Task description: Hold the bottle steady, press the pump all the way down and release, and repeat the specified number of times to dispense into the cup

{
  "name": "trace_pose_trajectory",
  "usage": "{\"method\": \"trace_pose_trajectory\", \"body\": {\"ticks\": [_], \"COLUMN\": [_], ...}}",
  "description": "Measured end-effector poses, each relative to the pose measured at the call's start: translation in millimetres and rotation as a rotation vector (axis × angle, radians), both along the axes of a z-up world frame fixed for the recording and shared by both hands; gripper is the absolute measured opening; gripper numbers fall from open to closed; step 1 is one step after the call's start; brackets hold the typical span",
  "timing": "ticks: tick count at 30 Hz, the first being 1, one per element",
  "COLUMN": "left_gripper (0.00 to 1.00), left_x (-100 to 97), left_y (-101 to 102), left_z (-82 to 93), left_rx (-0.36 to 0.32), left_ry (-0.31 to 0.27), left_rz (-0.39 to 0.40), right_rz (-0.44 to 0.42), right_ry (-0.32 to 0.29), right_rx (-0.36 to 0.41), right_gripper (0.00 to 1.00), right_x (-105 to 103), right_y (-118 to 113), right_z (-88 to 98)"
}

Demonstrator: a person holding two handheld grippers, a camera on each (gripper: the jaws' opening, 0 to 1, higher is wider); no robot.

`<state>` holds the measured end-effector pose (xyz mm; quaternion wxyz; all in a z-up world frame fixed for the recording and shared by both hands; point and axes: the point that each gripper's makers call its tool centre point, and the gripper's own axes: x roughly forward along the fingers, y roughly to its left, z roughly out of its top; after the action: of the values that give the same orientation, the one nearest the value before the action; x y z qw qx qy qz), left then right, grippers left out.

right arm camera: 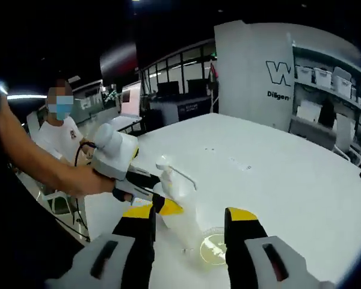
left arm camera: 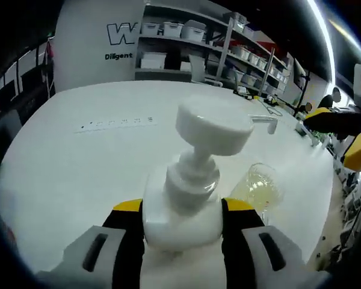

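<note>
A white pump bottle stands on the white table, and my left gripper is shut on its body, one yellow-tipped jaw on each side. Its broad pump head is up. Just right of the bottle stands a clear cup holding a little yellowish liquid. In the right gripper view my right gripper is open above the table with nothing between its jaws; the cup lies below them. The bottle with its thin spout sits just ahead, held by the left gripper in a person's hand.
Shelves with white bins line the far wall behind a white panel with lettering. A seated person is at the table's left side. The right gripper's black and yellow body shows near the table's right edge.
</note>
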<state>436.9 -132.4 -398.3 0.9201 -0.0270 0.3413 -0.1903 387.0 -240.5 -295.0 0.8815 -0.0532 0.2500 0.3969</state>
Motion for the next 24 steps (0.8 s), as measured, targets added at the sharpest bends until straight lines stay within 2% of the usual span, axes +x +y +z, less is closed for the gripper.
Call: {"method": "trace_pose_trajectory", "body": {"ticks": [10, 17, 19, 21, 24], "left_gripper": [0.48, 0.48, 0.48, 0.48, 0.48], "left_x": [-1.1, -2.9, -3.3, -3.1, -3.9], "left_y": [12.7, 18.8, 19.9, 21.4, 22.5], "left_z": [0.0, 0.6, 0.7, 0.2, 0.7], "left_rx": [-0.004, -0.008, -0.010, -0.012, -0.016], "left_ry": [0.000, -0.005, -0.007, -0.008, -0.010], "left_rz": [0.034, 0.053, 0.055, 0.056, 0.046], "right_rz": [-0.097, -0.124, -0.129, -0.149, -0.167], "right_ry": [-0.042, -0.070, -0.071, -0.030, -0.050], "right_rx": [0.058, 0.095, 0.102, 0.155, 0.140], "right_gripper": [0.66, 0.77, 0.78, 0.80, 0.87], "right_x": [-10.8, -23.7, -25.8, -31.3, -35.6], "right_y": [-19.1, -24.4, -25.2, -25.3, -30.0], "right_z": [-3.7, -6.5, -7.3, -10.4, -14.5]}}
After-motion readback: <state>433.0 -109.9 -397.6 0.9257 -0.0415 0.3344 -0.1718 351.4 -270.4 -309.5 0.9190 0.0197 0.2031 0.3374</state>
